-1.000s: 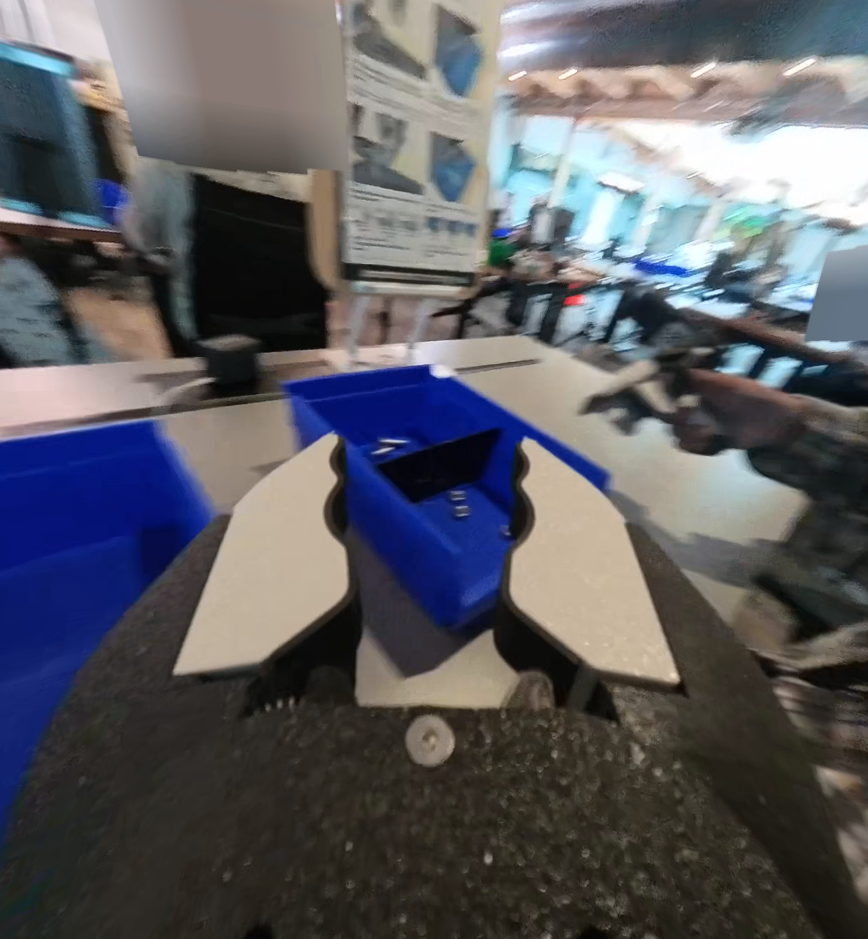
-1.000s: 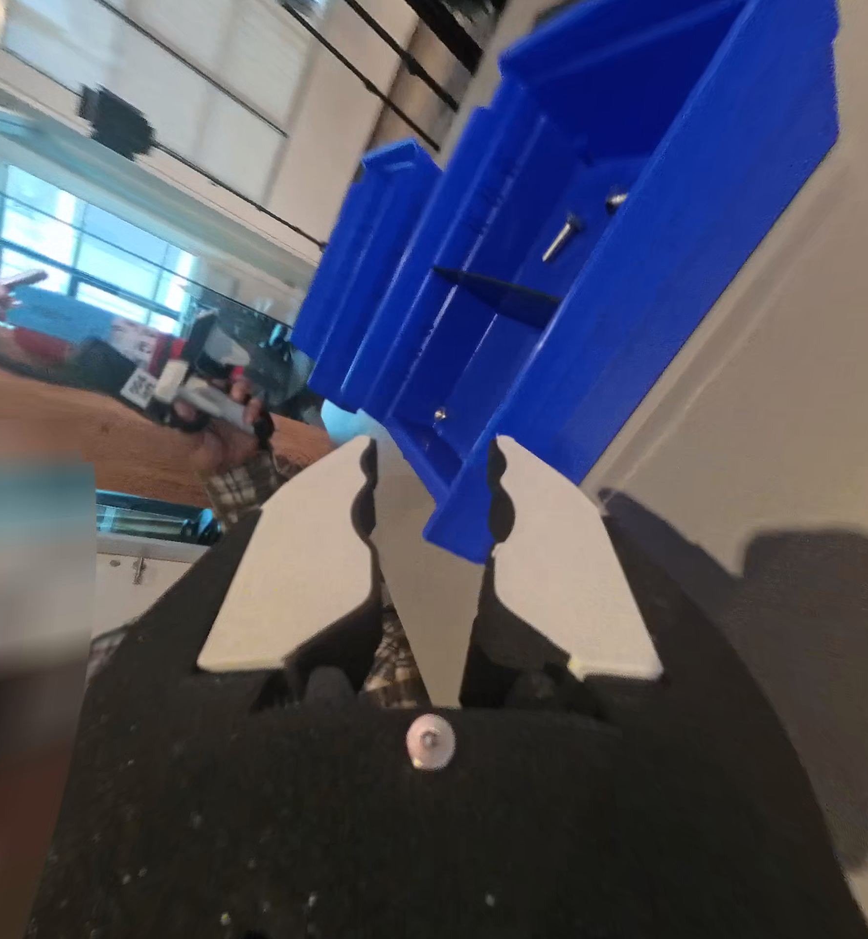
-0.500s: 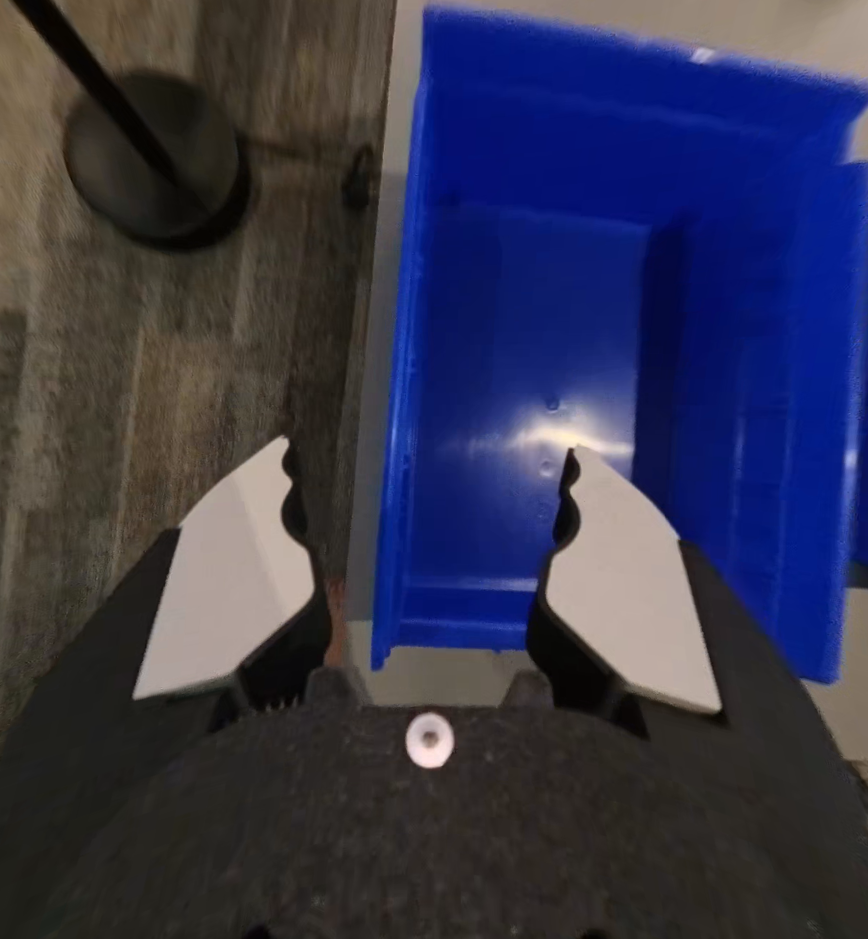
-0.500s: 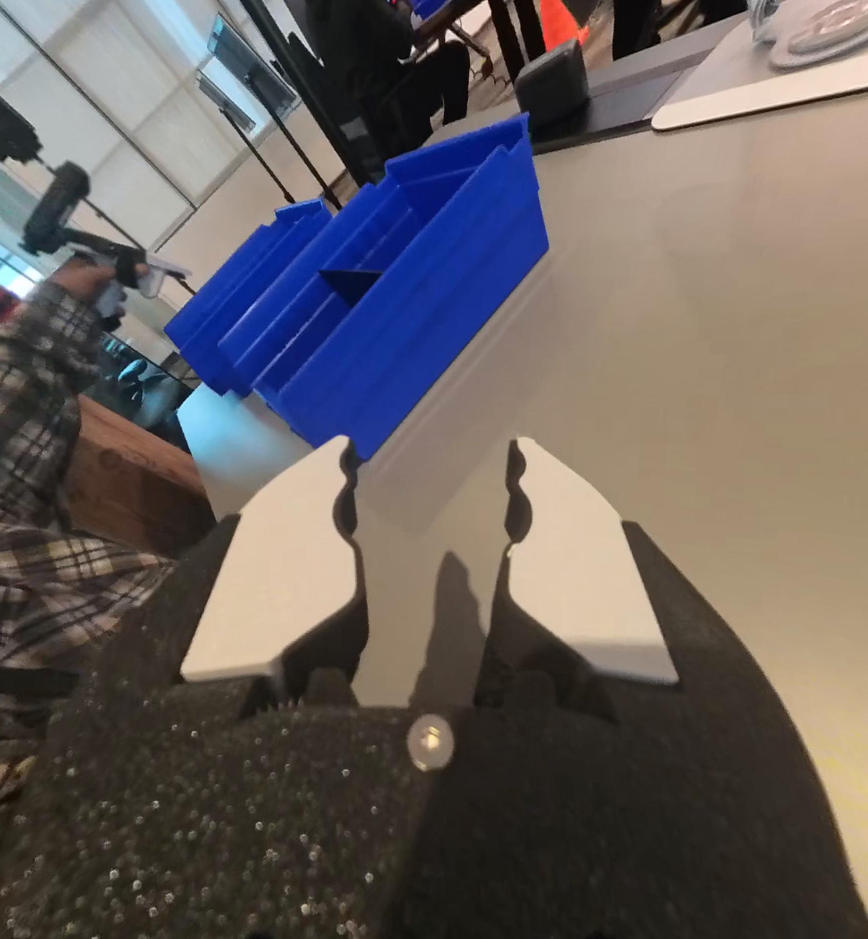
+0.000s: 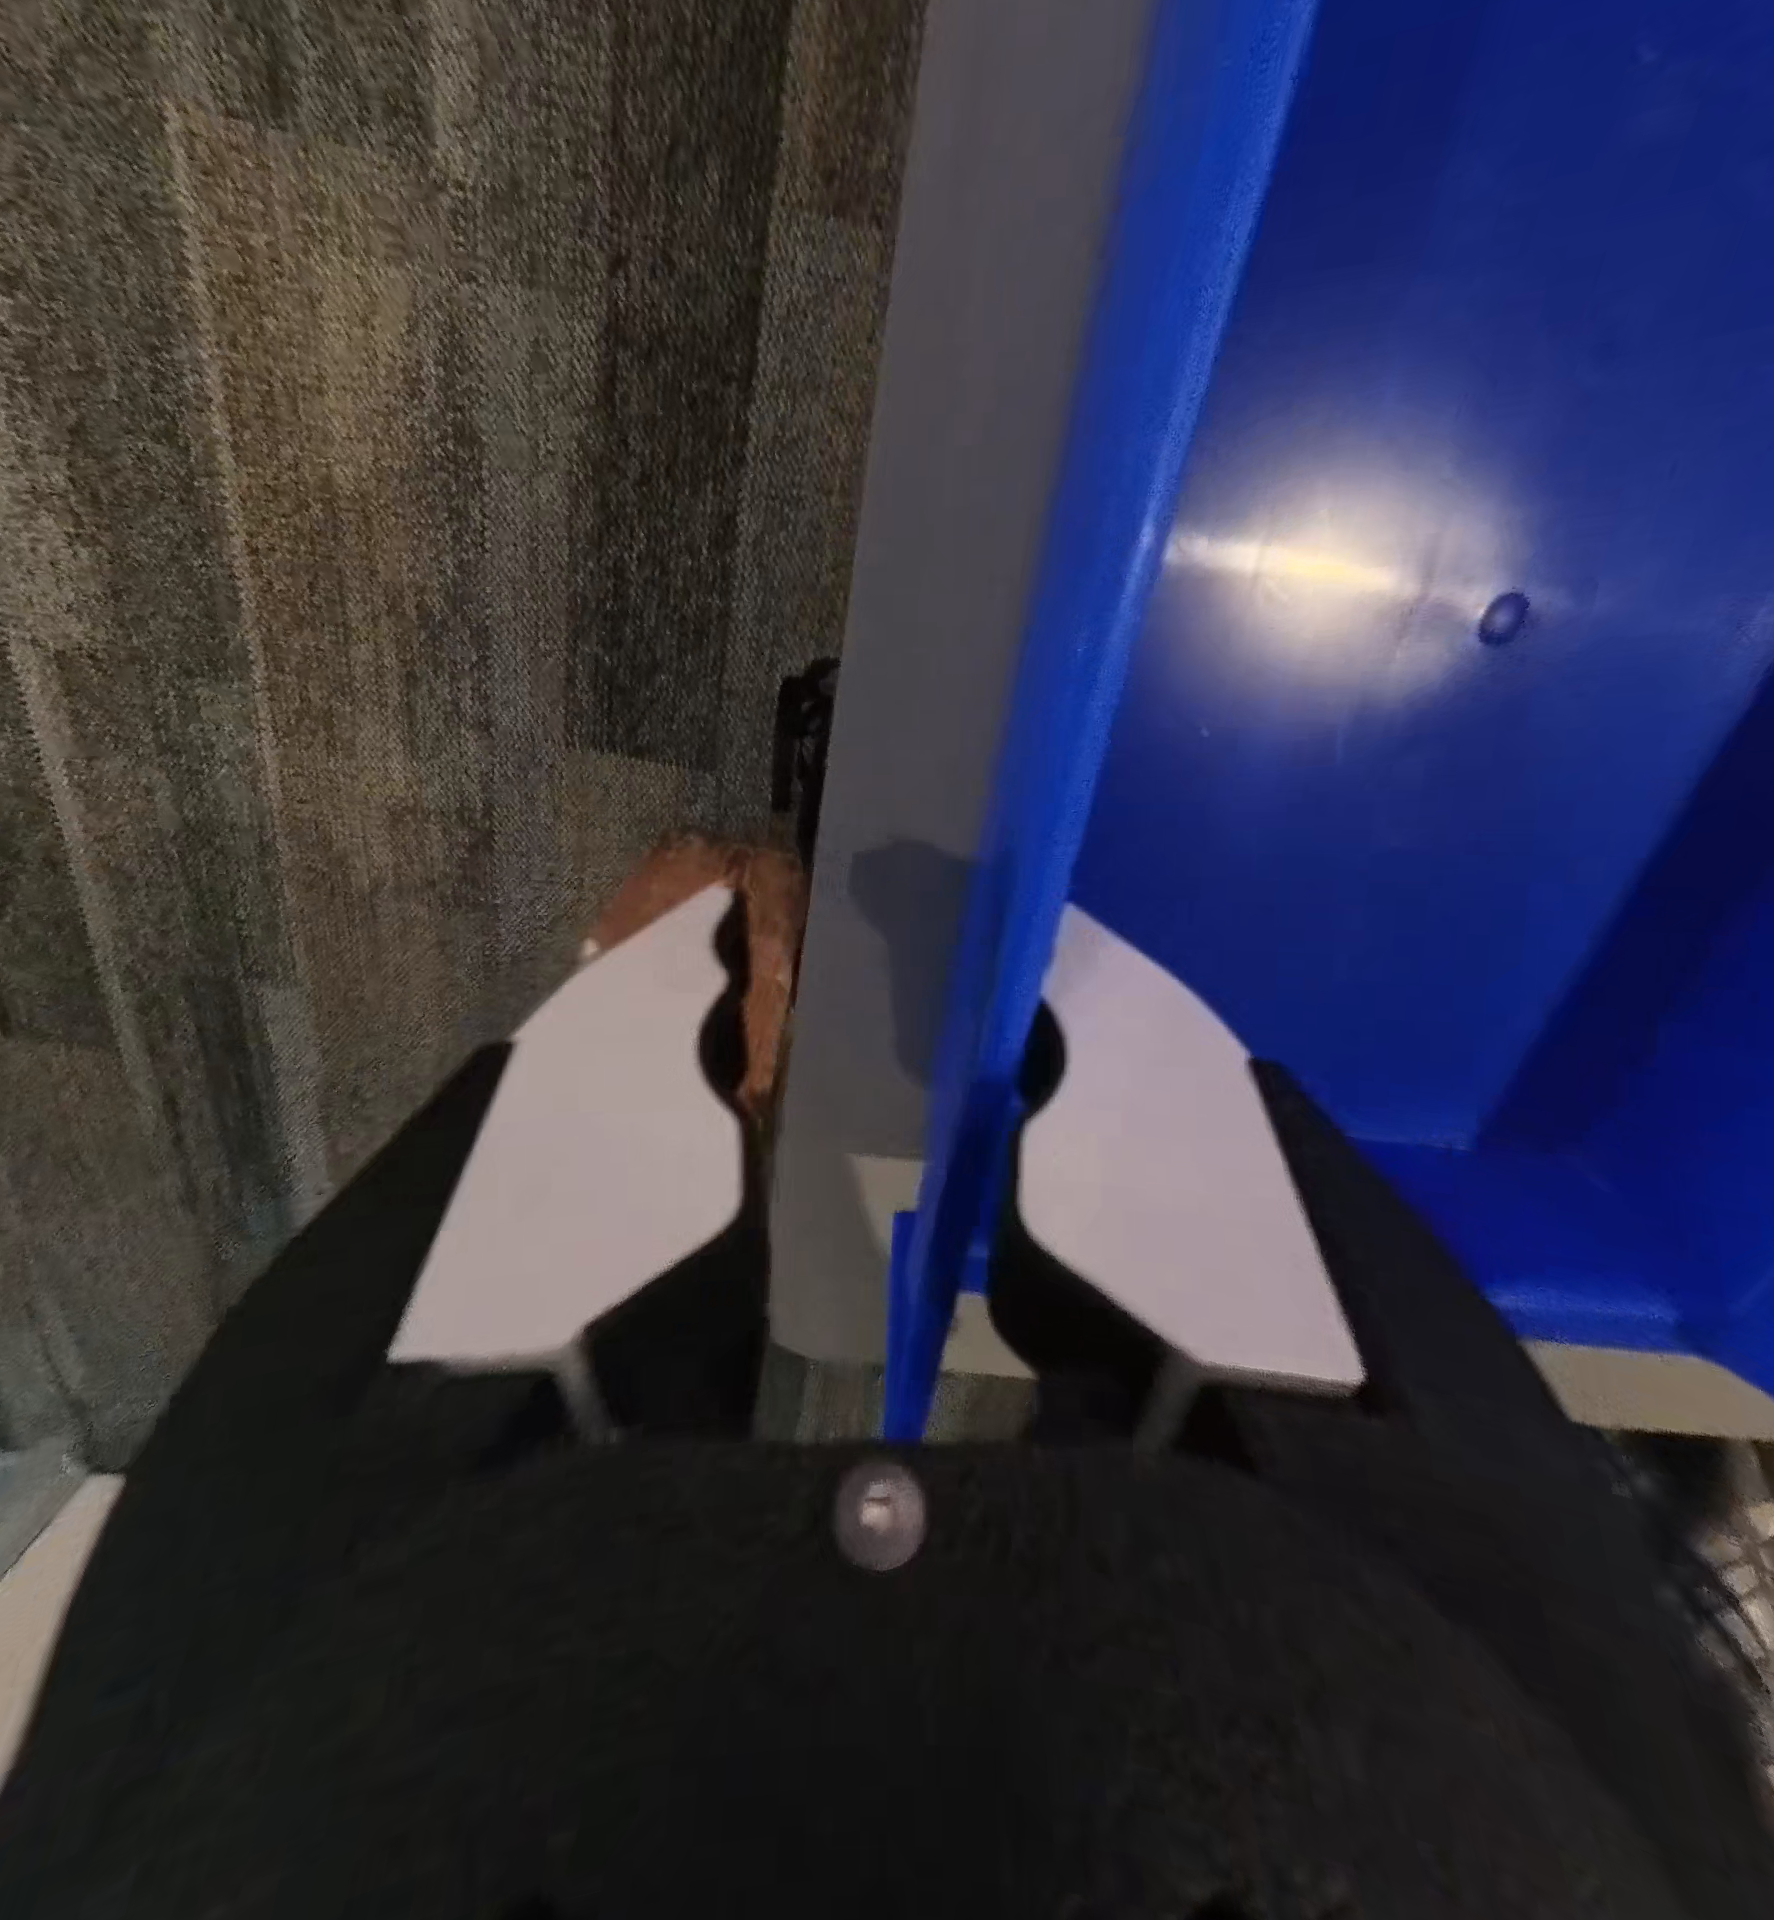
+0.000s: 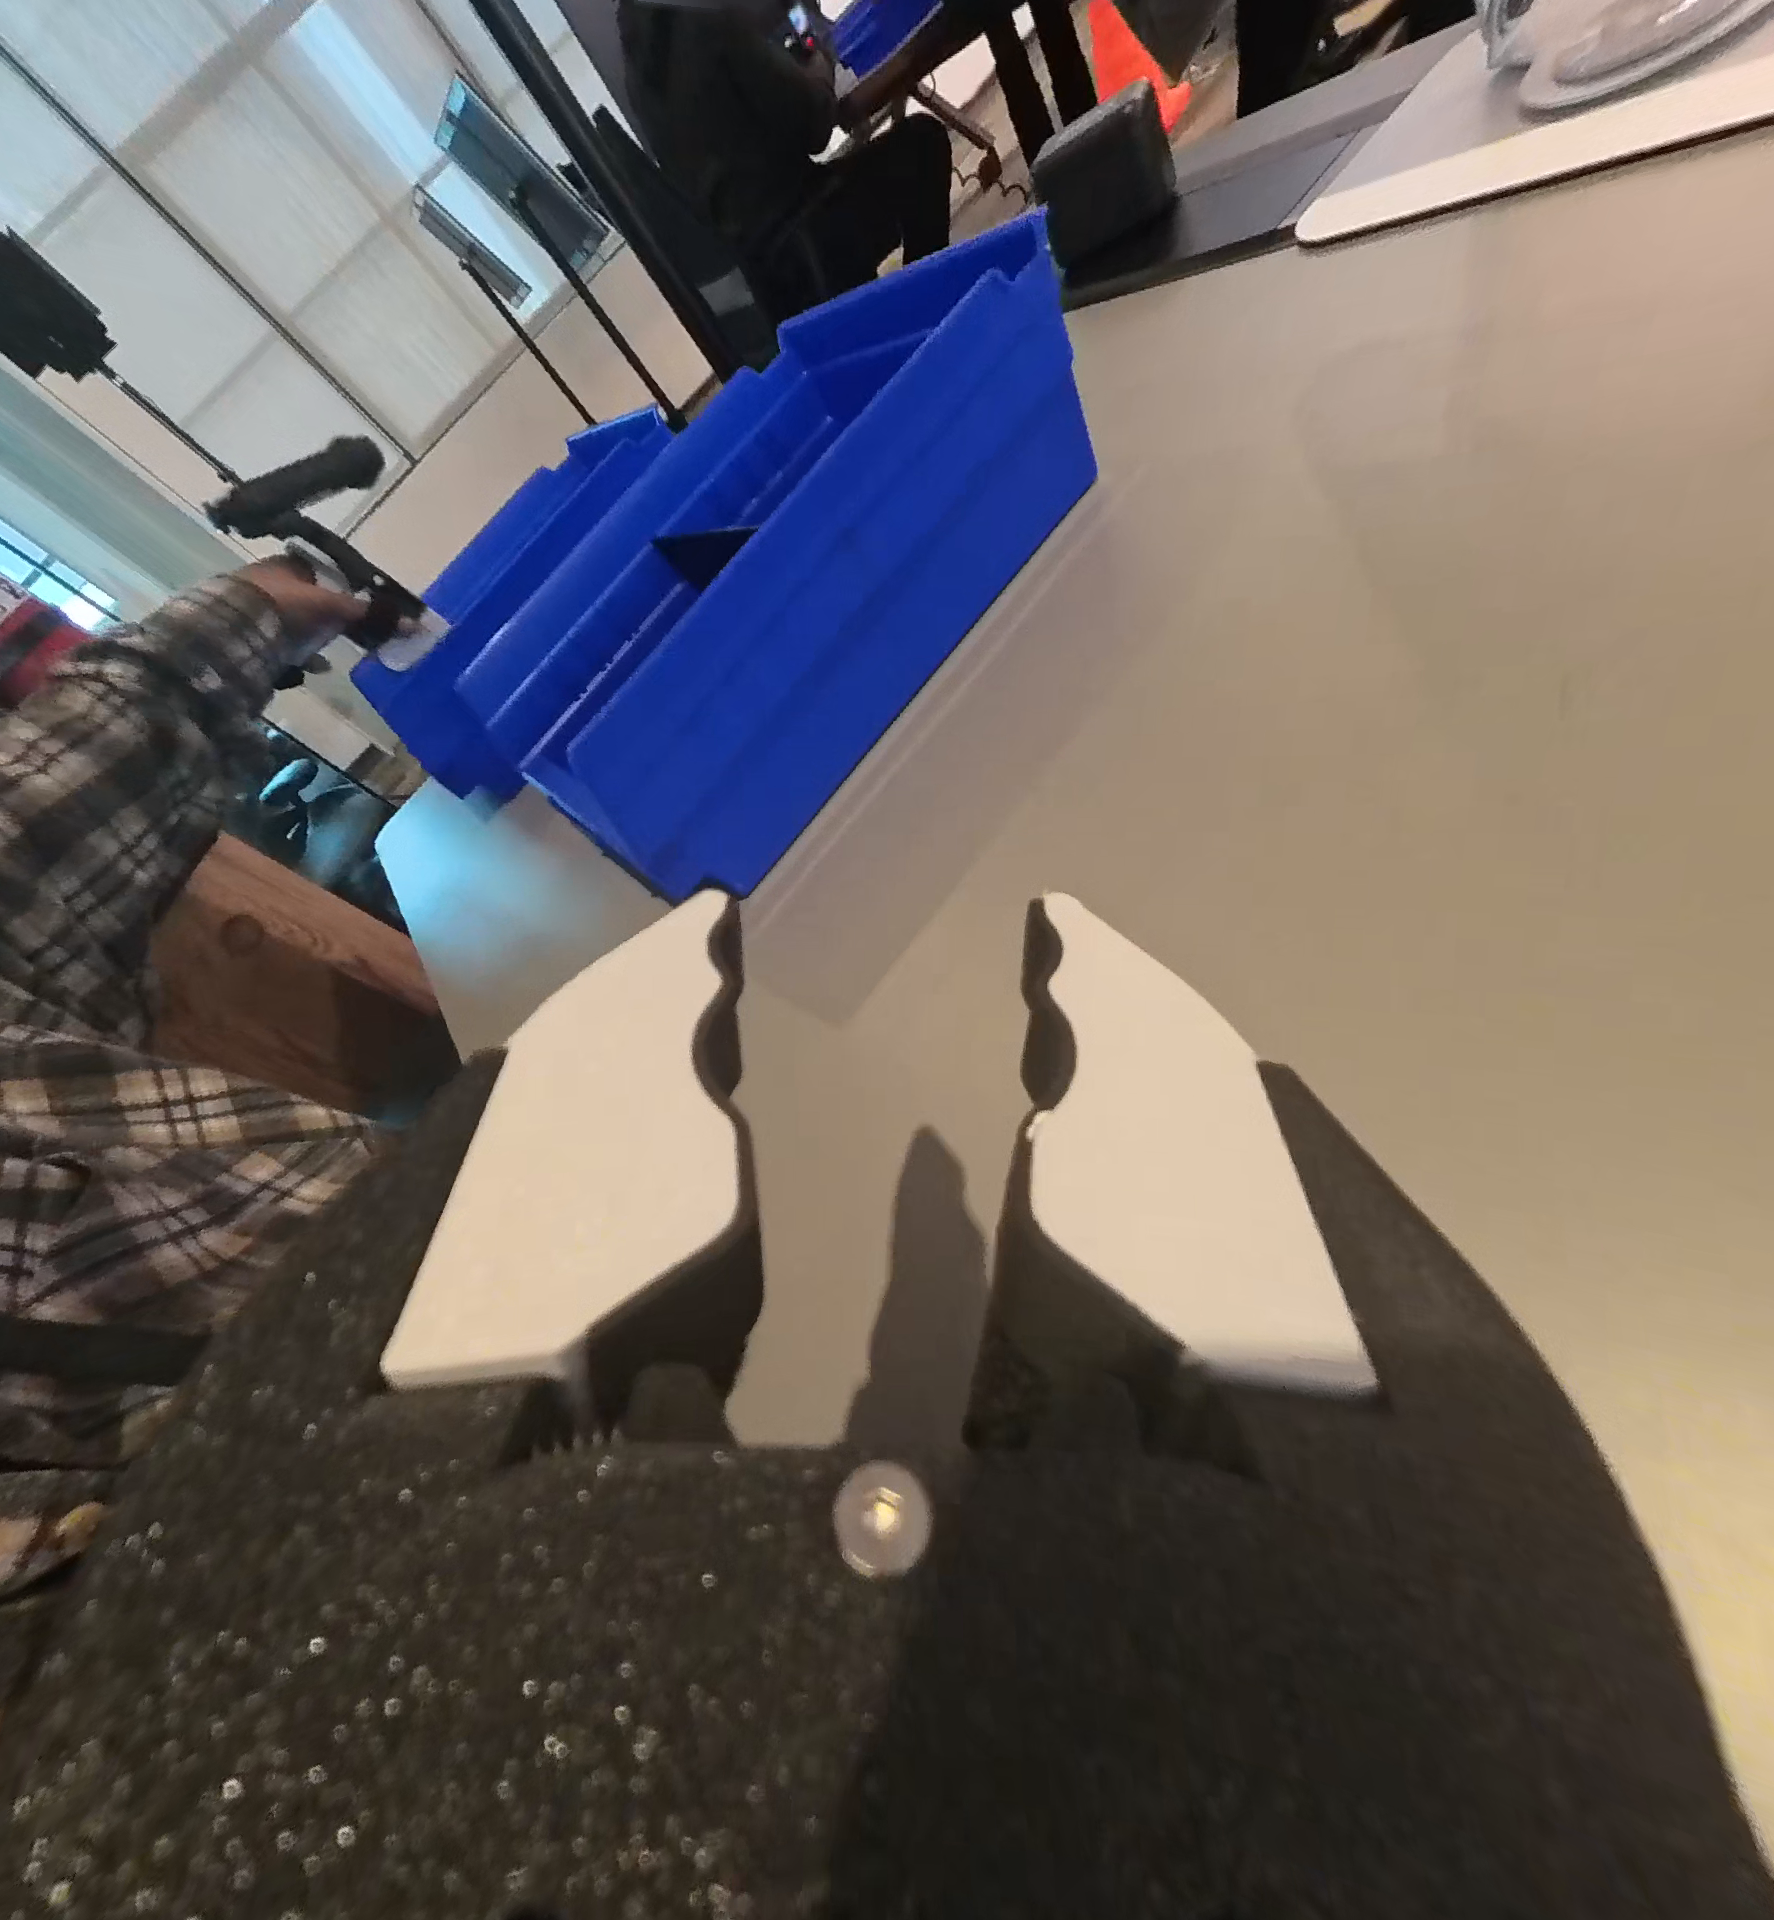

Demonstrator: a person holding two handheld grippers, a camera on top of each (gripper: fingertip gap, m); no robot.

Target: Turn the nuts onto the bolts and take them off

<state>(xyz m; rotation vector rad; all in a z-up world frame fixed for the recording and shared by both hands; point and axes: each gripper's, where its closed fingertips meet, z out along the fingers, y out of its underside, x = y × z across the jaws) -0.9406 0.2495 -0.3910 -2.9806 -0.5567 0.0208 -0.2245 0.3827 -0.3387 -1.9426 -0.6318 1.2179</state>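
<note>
No nuts or bolts show in either view. My left gripper (image 5: 888,914) is open and points straight down over an empty blue bin (image 5: 1101,623). The bin's left wall stands between its fingers: one finger is inside the bin, the other outside over the table edge (image 5: 924,520). My right gripper (image 6: 883,904) is open and empty, low over the grey table (image 6: 1434,727). A blue bin with a black divider (image 6: 810,644) lies ahead of it to the left. Behind that is the second blue bin (image 6: 509,582), where the left gripper (image 6: 395,623) shows in a hand.
Grey-brown carpet floor (image 5: 343,520) lies beyond the table's left edge. A plaid sleeve (image 6: 83,831) fills the left of the right wrist view, over a wooden bench (image 6: 270,997). A black box (image 6: 1101,166) and a pale mat (image 6: 1589,135) sit at the table's far side. The left gripper's tips are roughly 75 cm from the right gripper's.
My left gripper swung from facing the room to pointing down, then dropped closer until it straddled the empty bin's left wall. My right gripper drew back from the divided bin and opened a little wider.
</note>
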